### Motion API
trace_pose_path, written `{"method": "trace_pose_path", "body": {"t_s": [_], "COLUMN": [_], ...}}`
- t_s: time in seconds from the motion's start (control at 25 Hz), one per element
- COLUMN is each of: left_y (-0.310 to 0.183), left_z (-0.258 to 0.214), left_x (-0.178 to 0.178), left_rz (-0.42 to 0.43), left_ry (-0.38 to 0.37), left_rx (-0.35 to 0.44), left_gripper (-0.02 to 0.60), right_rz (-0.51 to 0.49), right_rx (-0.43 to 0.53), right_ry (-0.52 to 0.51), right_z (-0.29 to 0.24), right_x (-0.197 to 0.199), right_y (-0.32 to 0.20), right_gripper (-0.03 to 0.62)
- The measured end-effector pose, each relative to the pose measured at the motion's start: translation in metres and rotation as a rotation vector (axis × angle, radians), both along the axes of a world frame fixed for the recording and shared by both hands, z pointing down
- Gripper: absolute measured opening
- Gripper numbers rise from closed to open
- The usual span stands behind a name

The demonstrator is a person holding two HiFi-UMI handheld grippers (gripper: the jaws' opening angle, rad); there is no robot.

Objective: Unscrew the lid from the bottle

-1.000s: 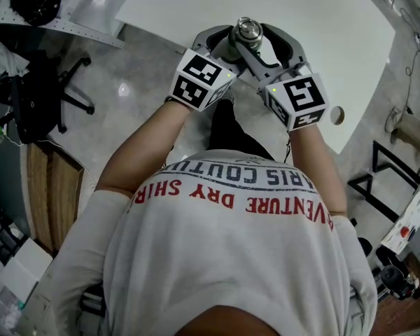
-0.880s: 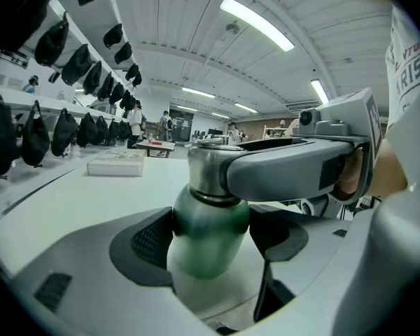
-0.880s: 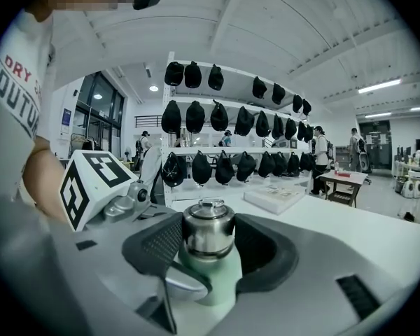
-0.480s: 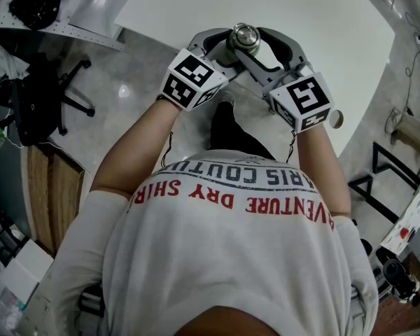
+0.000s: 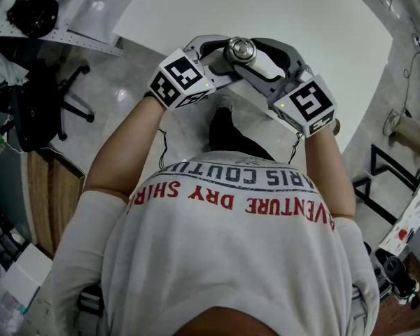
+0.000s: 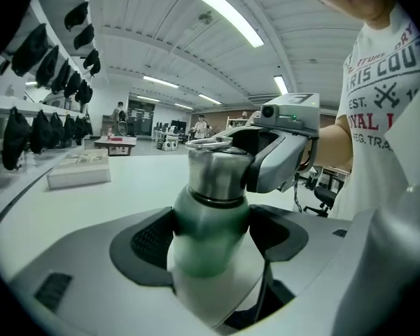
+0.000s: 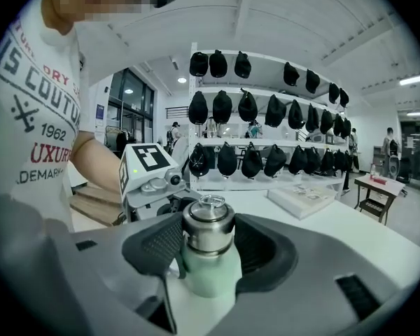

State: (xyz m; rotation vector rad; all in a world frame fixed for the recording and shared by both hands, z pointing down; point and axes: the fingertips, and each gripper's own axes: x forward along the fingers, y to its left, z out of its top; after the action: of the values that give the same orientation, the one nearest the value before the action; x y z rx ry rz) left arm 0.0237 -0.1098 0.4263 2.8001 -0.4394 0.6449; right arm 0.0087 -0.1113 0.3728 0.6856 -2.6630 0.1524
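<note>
Atop the bottle [image 7: 210,275], right gripper [image 7: 208,247] clamps lid [image 7: 208,224] (steel)

The bottle [image 6: 206,257] is pale mint green and stands upright, its shoulder clamped between the pads of the left gripper [image 6: 211,231]; the brushed-steel lid [image 7: 208,229], with a small wire loop on top, sits on the neck, pinched by the right gripper [image 7: 208,243].

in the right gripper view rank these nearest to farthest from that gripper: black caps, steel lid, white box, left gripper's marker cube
1. steel lid: clamped between the jaws, centre.
2. marker cube: just behind the lid, to the left.
3. white box: farther out on the table, to the right.
4. black caps: on the shelves at the back.
</note>
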Motion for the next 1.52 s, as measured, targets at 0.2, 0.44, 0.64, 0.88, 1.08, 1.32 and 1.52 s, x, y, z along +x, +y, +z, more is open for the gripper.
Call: {"method": "trace_pose_path", "body": {"t_s": [0.2,0.44,0.64,0.88,1.08,1.32,1.52], "left_y": [0.0007,0.0013,0.0017,0.0036,0.005,0.0046,0.0013], "left_z": [0.0008,0.0013,0.0018,0.0005,0.0013,0.0008,0.0004], "left_x": [0.0,-0.0024,-0.0023,0.0012,0.0013,0.0008,0.0012], "left_rz": [0.095,0.208,0.298,0.397,0.452,0.424,0.349], "left_ry": [-0.016,-0.038,-0.058,-0.067,-0.084,-0.064,-0.039], "left_rx": [-0.005,-0.017,-0.022,-0.019,-0.035,-0.04,-0.033], "left_gripper": [0.347,0.347,0.347,0.347,0.348,0.347,0.347], "right_rz": [-0.091,-0.207,-0.287,-0.351,-0.371,-0.343,-0.25], "right_rx": [-0.007,-0.014,-0.015,-0.023,-0.028,-0.019,-0.034], "right_ry": [0.011,0.03,0.03,0.036,0.034,0.033,-0.017], "right_z": [0.0002,-0.0007,-0.0036,-0.0053,-0.005,-0.0056,-0.0095], "right_x": [-0.001,-0.005,-0.0081,-0.0049,-0.0051,-0.0044,-0.0001], "right_y": [0.0006,0.0,0.0002,0.0013,0.0017,0.0016,0.0007], "right_gripper": [0.232,0.232,0.232,0.232,0.232,0.235,0.279]}}
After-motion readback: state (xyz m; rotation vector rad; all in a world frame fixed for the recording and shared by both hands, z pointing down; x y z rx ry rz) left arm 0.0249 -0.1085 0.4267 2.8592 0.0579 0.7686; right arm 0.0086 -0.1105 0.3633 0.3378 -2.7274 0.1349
